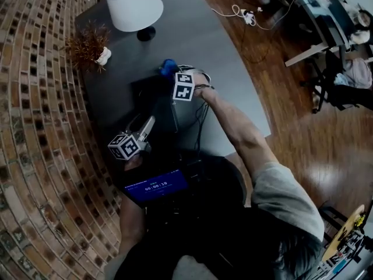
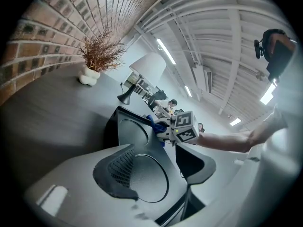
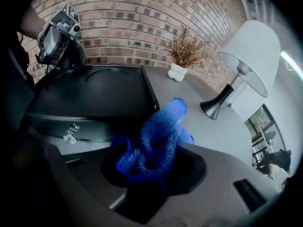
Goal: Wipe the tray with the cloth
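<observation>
Jaws of the left gripper [image 2: 158, 162] stand half closed on the near rim of the black tray [image 2: 135, 131], with the rim between them. The right gripper [image 3: 151, 171] has its jaws narrow, pinching a bunched blue cloth [image 3: 158, 141]. The cloth pokes out past the jaws beside the tray's side rim, over the desk [image 3: 189, 103]. On the tray's near side, a blue screen [image 1: 156, 186] seems to read 00:00:19.
</observation>
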